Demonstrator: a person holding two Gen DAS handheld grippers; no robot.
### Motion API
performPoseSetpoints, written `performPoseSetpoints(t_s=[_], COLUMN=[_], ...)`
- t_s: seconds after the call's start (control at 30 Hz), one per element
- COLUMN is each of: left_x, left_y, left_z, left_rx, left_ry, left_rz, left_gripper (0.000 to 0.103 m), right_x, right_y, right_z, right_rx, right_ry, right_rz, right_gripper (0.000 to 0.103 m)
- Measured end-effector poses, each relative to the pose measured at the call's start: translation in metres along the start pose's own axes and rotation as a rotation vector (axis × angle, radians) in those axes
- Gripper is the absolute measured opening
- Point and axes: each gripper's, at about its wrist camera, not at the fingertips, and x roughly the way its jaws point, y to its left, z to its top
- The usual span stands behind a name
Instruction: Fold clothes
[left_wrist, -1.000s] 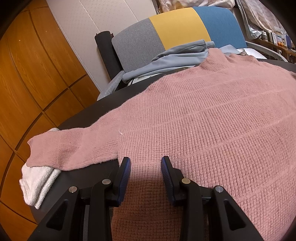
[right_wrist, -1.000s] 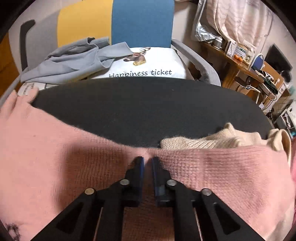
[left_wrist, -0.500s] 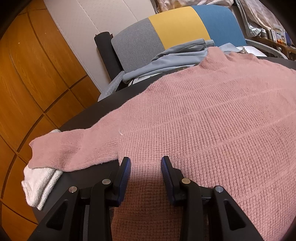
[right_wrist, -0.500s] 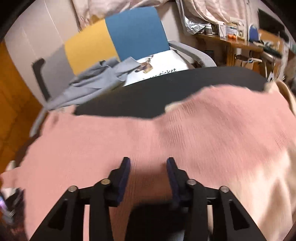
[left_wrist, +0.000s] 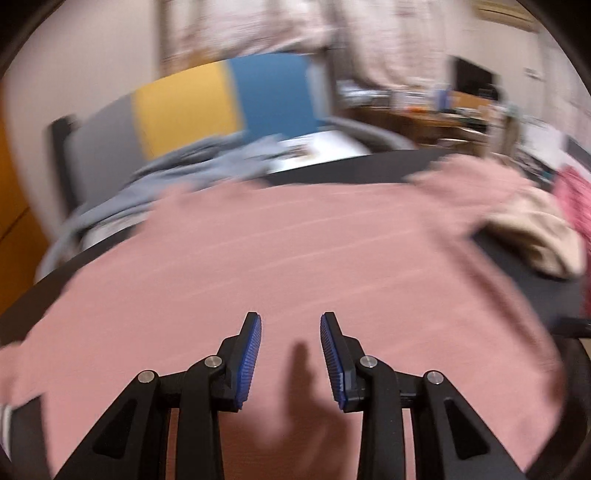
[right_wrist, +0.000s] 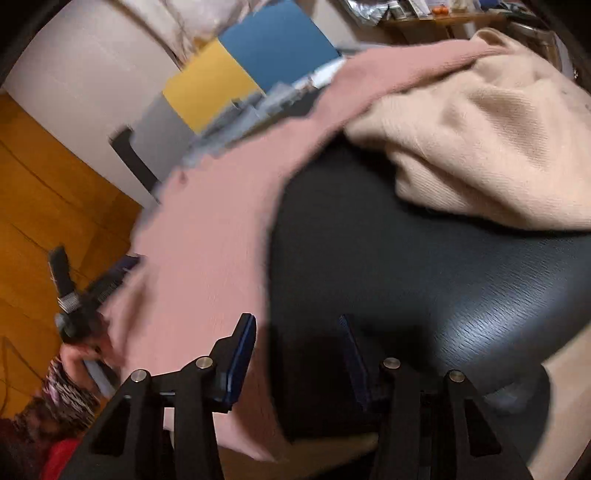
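Between my left gripper's parted blue pads, which have just been narrowing, nothing is caught; the pink knitted sweater lies spread beneath on the black round table. My right gripper, jaws just opened and empty, straddles the sweater's edge, near a cream knitted garment.

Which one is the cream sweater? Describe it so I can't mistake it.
Start at the round black table, then find the big pink sweater spread across it. The cream sweater is the bunched heap at that sweater's far sleeve end, paler and crumpled.
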Motion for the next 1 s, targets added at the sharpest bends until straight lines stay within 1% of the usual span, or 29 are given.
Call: performPoseSetpoints(t_s=[0.03,0.07,0.1,0.13,0.2,0.23,0.27,0.3,0.33,0.37,0.43,0.47,0.5,0.57,0.63,0.7,0.73,0.77,0.8,0.83,0.87,0.93,1.0], left_x=[0.001,0.004,0.007,0.012,0.027,0.027,0.026,0.028,0.027,0.027,0.027,0.026,0.026,0.024,0.024,0.026,0.027,0.027,0.027,0.027,0.027,0.028,0.028], left_y=[-0.017,-0.034,-0.045,-0.053,-0.059,-0.059,-0.058,-0.056,-0.055,-0.053,-0.050,-0.049,-0.047,-0.044,-0.045,-0.045,-0.044,-0.044,-0.044,-0.044,-0.045,-0.045,-0.044], left_z=[0.002,0.002,0.000,-0.003,-0.012,-0.013,-0.014,-0.014,-0.014,-0.014,-0.015,-0.016,-0.017,-0.019,-0.019,-0.018,-0.018,-0.018,-0.019,-0.019,-0.018,-0.018,-0.018], left_rx=[0.021,0.041,0.052,0.053,0.029,0.012,-0.003,-0.012,-0.022,-0.029,-0.040,-0.044,-0.047,-0.046,-0.051,-0.061,-0.067,-0.072,-0.074,-0.073,-0.072,-0.072,-0.079], left_ry=[-0.009,-0.013,-0.006,0.011,0.083,0.075,0.069,0.078,0.077,0.075,0.070,0.067,0.065,0.064,0.063,0.063,0.062,0.062,0.061,0.060,0.060,0.061,0.061], left_rz=[-0.035,-0.070,-0.085,-0.098,-0.132,-0.136,-0.139,-0.147,-0.158,-0.165,-0.179,-0.187,-0.193,-0.195,-0.201,-0.212,-0.218,-0.223,-0.224,-0.222,-0.220,-0.222,-0.229], left_gripper=[0.033,0.033,0.033,0.033,0.034,0.034,0.035,0.035,0.035,0.035,0.035,0.037,0.037,0.037,0.037,0.037,0.037,0.037,0.037,0.037,0.037,0.037,0.037], right_x=[0.005,0.009,0.017,0.025,0.032,0.038,0.043,0.048,0.056,0.062,0.059,0.054,0.049,0.041,0.048,0.046,0.040,0.026,0.020,0.016,0.019,0.036,0.057], right_y=[0.000,0.002,0.005,0.007,0.012,0.014,0.016,0.018,0.020,0.022,0.028,0.031,0.035,0.044,0.044,0.044,0.042,0.037,0.033,0.029,0.024,0.015,0.007], right_z=[0.004,0.006,0.010,0.013,0.017,0.018,0.020,0.021,0.019,0.018,0.017,0.021,0.024,0.025,0.023,0.023,0.025,0.027,0.031,0.037,0.045,0.059,0.070], right_rx=[0.023,0.029,0.020,0.008,-0.013,-0.009,-0.002,0.002,0.001,-0.001,-0.025,-0.044,-0.065,-0.157,-0.182,-0.192,-0.168,-0.130,-0.103,-0.076,-0.048,0.000,0.041], right_ry=[-0.007,-0.015,-0.016,-0.010,-0.021,-0.017,-0.020,-0.003,0.019,0.040,0.021,-0.003,-0.026,-0.031,0.009,0.019,0.011,-0.043,-0.090,-0.119,-0.114,-0.087,-0.049], right_rz=[0.038,0.045,0.035,0.029,0.057,0.074,0.092,0.123,0.126,0.127,0.085,0.002,-0.080,-0.198,-0.198,-0.121,-0.074,-0.040,-0.018,-0.002,-0.003,0.011,0.043], right_gripper=[0.049,0.049,0.049,0.047,0.047,0.046,0.038,0.030,0.013,0.009,0.007,0.006,0.006,0.006,0.007,0.011,0.019,0.032,0.038,0.038,0.038,0.038,0.037])
